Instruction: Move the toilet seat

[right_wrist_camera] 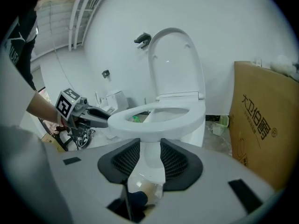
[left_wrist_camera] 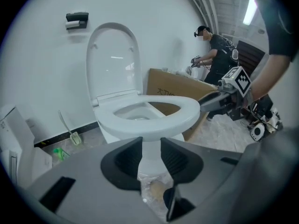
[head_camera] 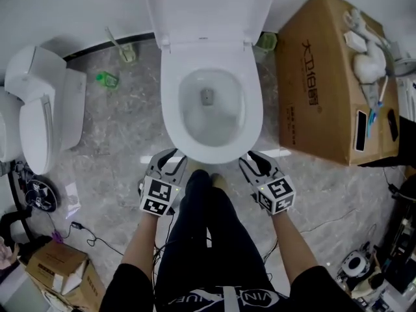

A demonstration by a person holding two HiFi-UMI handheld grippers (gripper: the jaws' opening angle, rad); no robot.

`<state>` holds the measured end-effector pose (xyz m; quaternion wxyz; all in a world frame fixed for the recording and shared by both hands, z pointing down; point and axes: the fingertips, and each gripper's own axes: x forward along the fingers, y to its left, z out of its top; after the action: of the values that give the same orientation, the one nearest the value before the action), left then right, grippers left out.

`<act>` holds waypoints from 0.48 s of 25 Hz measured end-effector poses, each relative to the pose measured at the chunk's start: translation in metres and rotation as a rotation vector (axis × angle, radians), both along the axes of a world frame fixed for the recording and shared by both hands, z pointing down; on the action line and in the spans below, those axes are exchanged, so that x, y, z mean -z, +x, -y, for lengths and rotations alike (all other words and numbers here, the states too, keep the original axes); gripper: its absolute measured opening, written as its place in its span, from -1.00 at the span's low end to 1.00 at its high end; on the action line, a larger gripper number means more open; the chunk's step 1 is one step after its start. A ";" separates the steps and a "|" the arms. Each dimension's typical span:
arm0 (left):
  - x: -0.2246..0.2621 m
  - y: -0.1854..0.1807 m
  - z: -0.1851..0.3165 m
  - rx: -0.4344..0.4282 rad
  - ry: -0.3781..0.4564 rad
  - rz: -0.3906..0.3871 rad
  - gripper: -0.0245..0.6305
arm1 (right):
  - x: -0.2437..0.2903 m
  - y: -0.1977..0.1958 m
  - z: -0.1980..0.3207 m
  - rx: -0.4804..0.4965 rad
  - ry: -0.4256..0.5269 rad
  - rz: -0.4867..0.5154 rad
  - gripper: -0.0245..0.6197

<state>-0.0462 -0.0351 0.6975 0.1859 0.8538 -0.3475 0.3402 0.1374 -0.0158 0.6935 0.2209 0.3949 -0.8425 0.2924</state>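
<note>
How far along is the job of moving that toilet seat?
Already done: the lid stands upright. In hand: the left gripper and right gripper are at the front rim of the seat, jaws apart, seemingly propping it from beneath. Its front looks raised off the bowl. Left to do: probably swinging the seat the rest of the way up to the lid.

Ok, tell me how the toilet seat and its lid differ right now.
The toilet seat lies roughly level, while the lid stands upright behind it. The toilet seat is a ring with an open middle; the lid is a solid panel. Both are white and meet at the back.
</note>
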 end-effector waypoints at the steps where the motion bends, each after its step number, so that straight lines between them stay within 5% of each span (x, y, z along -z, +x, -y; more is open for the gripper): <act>1: 0.008 0.000 0.003 0.003 0.007 -0.005 -0.55 | 0.008 0.000 0.003 -0.003 0.007 0.005 -0.47; 12: 0.090 0.002 0.047 0.062 0.102 -0.080 -0.63 | 0.090 0.002 0.051 -0.074 0.089 0.106 -0.48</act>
<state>-0.0443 -0.0822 0.6073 0.1661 0.8639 -0.3829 0.2818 0.1392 -0.0664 0.6030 0.1473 0.4191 -0.8500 0.2832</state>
